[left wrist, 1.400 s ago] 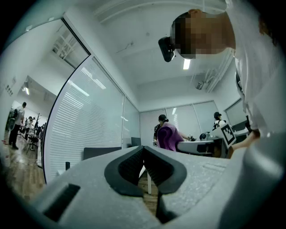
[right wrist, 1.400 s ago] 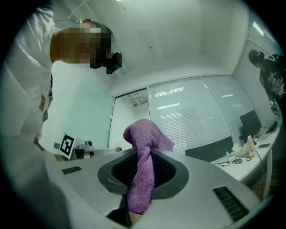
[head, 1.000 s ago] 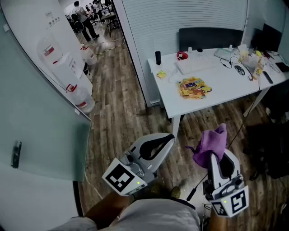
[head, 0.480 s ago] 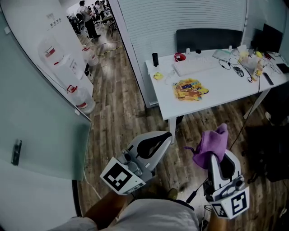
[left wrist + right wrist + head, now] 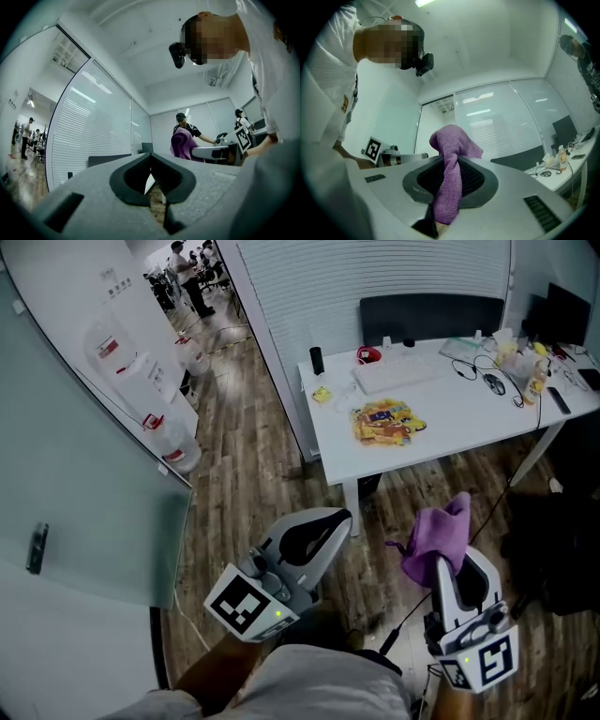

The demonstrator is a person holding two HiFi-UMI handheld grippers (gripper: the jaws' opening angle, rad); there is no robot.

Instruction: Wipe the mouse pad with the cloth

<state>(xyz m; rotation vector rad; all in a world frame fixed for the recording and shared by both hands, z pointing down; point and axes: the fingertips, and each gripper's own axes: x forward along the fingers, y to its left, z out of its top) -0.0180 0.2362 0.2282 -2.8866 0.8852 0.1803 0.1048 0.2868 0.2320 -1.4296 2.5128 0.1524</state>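
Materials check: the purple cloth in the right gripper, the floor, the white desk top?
The cloth looks like terry or microfibre: fuzzy matte nap, soft folds. The floor is wood-look planks with visible grain and seams; real wood or vinyl, can't tell. The desk top is smooth, uniform white, probably laminate or painted board.

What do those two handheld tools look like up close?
Both are light grey plastic shells. The left gripper and right gripper each have dark ribbed pads lining the jaws, and a cube with black-and-white square markers at the rear. The person wears a pale top.
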